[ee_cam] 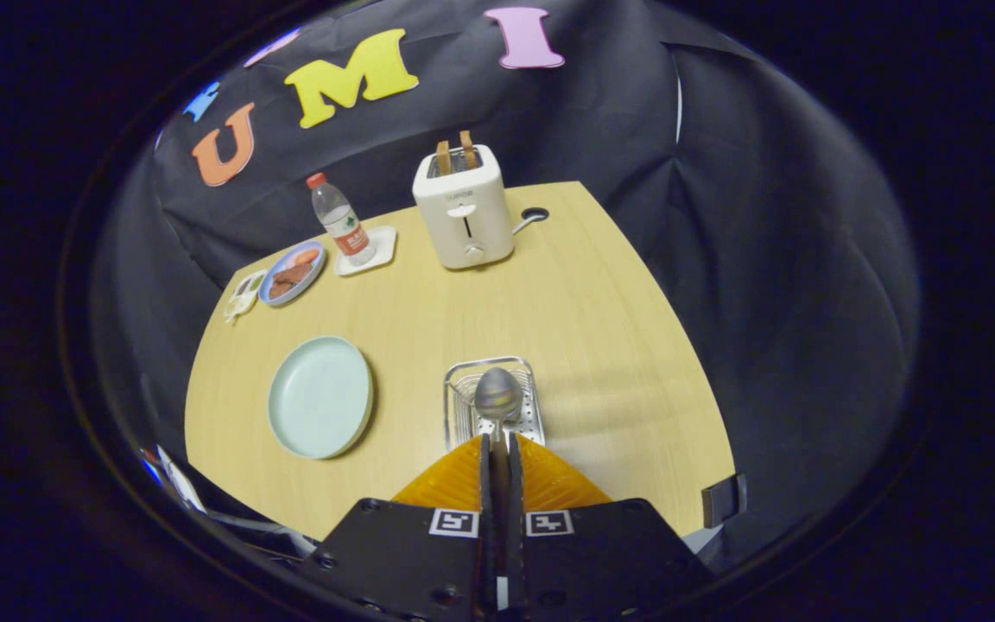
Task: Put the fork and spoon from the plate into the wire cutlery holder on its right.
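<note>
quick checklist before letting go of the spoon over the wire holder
1. Gripper shut on the spoon handle: ok.
2. Spoon bowl sits over the wire cutlery holder: ok.
3. Spoon tip already down inside the holder: cannot tell.
4. Fork already in the holder: cannot tell, wires hide it.
5. Plate left of the holder has no cutlery on it: ok.
6. Toaster stands well beyond the holder: ok.

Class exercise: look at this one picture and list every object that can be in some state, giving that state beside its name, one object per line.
gripper: shut on the spoon's handle
spoon: held, bowl over the wire cutlery holder
wire cutlery holder: standing on the table, right of the pale plate
pale plate: empty
toaster: two slices sticking up from its slots
water bottle: upright, cap on
blue plate: holds food
</note>
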`<state>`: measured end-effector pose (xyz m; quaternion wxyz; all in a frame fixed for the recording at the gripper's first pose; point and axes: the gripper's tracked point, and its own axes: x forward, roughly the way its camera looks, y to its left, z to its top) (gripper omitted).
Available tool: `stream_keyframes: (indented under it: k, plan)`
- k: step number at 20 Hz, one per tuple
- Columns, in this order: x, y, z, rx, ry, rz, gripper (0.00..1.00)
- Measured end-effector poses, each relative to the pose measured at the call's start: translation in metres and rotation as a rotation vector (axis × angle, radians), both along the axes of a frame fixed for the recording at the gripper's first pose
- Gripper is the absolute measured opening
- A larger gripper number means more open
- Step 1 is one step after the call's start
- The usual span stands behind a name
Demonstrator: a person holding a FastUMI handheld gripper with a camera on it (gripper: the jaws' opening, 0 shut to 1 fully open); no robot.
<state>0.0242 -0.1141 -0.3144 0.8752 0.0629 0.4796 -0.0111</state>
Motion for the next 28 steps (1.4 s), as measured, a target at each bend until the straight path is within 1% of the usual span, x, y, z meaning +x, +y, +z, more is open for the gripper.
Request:
stream_keyframes:
  k: [3,4,6,7,8,10,11,14,16,18,21,24,26,28]
  plan:
    - [0.008,0.003,0.006,0.008,-0.031,-0.002,0.06]
    - [0.012,0.004,0.01,0.003,-0.051,-0.001,0.04]
    - [0.014,0.003,0.02,-0.006,-0.09,0.006,0.03]
    - [0.015,0.007,0.024,-0.008,-0.105,0.014,0.08]
    - [0.016,0.009,0.029,-0.014,-0.121,0.022,0.17]
    - [0.017,0.017,0.041,-0.021,-0.162,0.046,0.3]
    - [0.018,0.021,0.047,-0.025,-0.183,0.055,0.34]
    - [0.021,0.041,0.072,-0.005,-0.241,0.07,0.51]
    - [0.025,0.058,0.095,0.017,-0.296,0.08,0.54]
    - [0.028,0.072,0.123,0.011,-0.371,0.102,0.65]
    - [0.028,0.094,0.168,0.001,-0.491,0.113,0.74]
    - [0.017,0.126,0.212,0.04,-0.589,0.154,0.93]
    - [0.011,0.135,0.239,0.025,-0.656,0.156,0.98]
    - [0.004,0.14,0.27,-0.016,-0.741,0.15,0.96]
